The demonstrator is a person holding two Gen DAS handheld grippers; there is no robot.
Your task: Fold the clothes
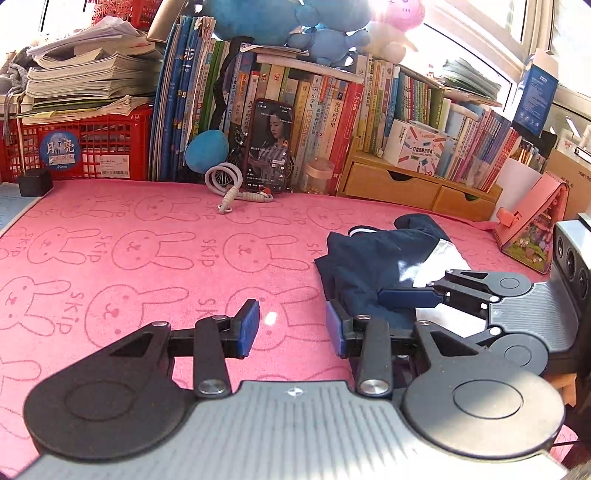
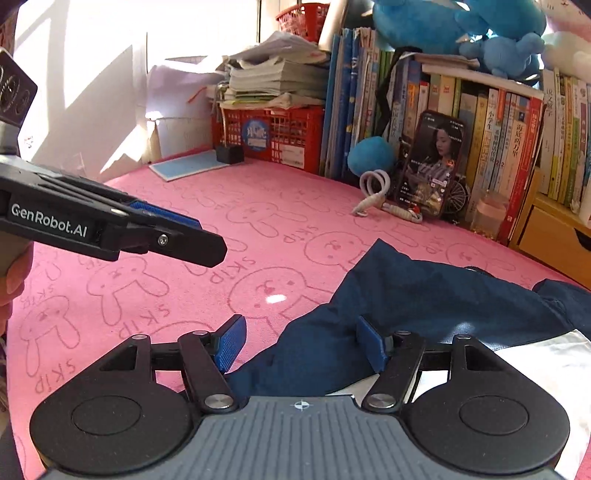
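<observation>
Pink mat (image 1: pixel 110 258) printed with rabbits and "SKIP", spread over the whole surface. Navy garment (image 1: pixel 369 266) with a white panel, crumpled in a loose heap on the mat toward its right edge, well short of the back edge.

Left gripper (image 1: pixel 291 328) above the mat, jaws parted, only bare pink between the blue pads (image 1: pixel 248 325); right-hand pad just beside the garment's near left edge, touching or not cannot be told. No cloth held.

Right gripper (image 2: pixel 301 345) low over the garment's near left corner, jaws standing wide. Navy cloth lying between and under the fingers; right pad (image 2: pixel 371 347) over the fabric, left pad over the mat at the cloth's edge. No pinch seen, so open, nothing gripped. Same gripper seen in the left wrist view (image 1: pixel 410 297) coming in from the right over the white panel.

Left gripper again in the right wrist view (image 2: pixel 207 243), reaching in from the left edge, marked "GenRobot.AI", part of a hand (image 2: pixel 14 273) behind it.

Along the back edge:
- phone (image 1: pixel 269 144), upright, screen lit, leaning on the books (image 1: pixel 325 110)
- white ring with cord (image 1: pixel 225 181) just in front of the phone
- blue plush ball (image 1: pixel 207 149) left of the phone
- red crate (image 1: pixel 81 147) at the back left corner, papers (image 1: pixel 88 74) stacked on it
- small black box (image 1: pixel 35 182) before the crate
- wooden drawers (image 1: pixel 417 184) at the back right
- blue plush toys (image 1: pixel 295 26) on top of the books

Pink bag (image 1: pixel 532 229) at the right edge, beyond the garment.
</observation>
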